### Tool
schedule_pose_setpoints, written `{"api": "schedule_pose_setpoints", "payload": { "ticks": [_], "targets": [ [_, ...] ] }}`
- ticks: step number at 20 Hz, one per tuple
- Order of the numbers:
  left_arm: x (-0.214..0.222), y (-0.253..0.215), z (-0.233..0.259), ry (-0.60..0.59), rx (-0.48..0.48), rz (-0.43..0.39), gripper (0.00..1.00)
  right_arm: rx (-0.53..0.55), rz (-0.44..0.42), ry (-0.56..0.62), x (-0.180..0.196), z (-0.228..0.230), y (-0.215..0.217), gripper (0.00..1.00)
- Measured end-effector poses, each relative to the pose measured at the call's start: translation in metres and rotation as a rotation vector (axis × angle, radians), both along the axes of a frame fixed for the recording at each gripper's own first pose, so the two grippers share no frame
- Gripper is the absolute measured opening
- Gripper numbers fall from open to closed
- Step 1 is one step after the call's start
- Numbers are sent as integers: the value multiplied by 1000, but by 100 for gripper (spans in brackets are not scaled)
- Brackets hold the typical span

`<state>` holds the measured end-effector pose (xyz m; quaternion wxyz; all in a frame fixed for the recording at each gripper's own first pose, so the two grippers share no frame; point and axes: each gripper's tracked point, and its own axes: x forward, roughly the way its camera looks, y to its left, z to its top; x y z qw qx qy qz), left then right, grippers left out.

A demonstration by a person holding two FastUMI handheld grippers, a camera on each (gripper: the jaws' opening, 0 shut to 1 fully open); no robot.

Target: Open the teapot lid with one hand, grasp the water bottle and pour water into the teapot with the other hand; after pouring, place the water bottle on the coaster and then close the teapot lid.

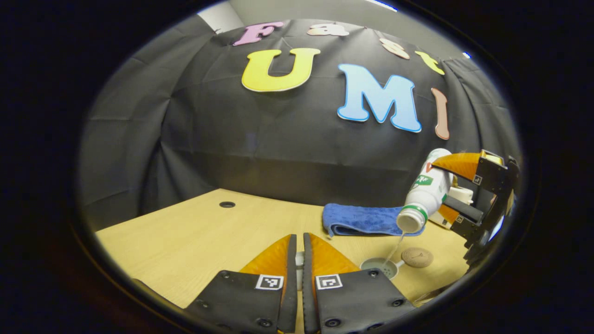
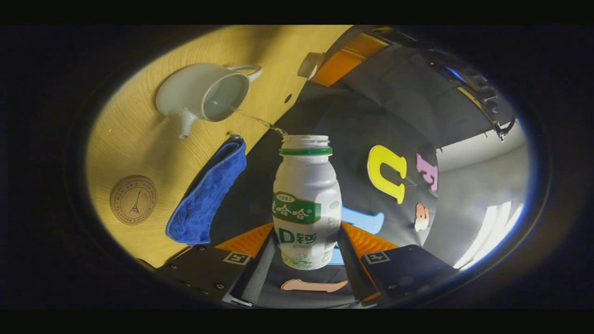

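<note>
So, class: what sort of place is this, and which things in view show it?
Probably a staged recording booth, not a kitchen: black cloth forms the wall behind a wooden desk, where household props sit: a teapot, coaster and blue towel.

light: dim, warm | glare: bright patch lower right, right gripper view | edges: fisheye-bent, darkened

teapot [image 1: 379, 267] mostly hidden behind left tool [image 1: 299, 253], lid [image 1: 300, 271] a sliver between its fingers
</note>
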<state>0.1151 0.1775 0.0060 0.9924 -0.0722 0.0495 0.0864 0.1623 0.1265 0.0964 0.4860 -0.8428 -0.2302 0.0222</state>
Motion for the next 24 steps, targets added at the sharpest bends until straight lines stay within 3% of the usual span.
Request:
{"api": "schedule_pose_setpoints", "payload": {
  "ticks": [6,9,19,21,24],
  "targets": [
    [2,1,0,9,5,2,12,-1,17,-6,-3,3,5,72],
    [1,1,-2,8,4,3,12,80,11,59,-1,-3,1,73],
    [1,-4,1,-4,-14,-15,12,701,-102,396,-4,-53,-29,73],
    [2,-6,2,-7,-21,-24,8,840,-125,465,-7,-64,-34,73],
    [3,-11,2,-13,-30,-39,11,1084,-164,563,-13,-77,-45,73]
  ]
}}
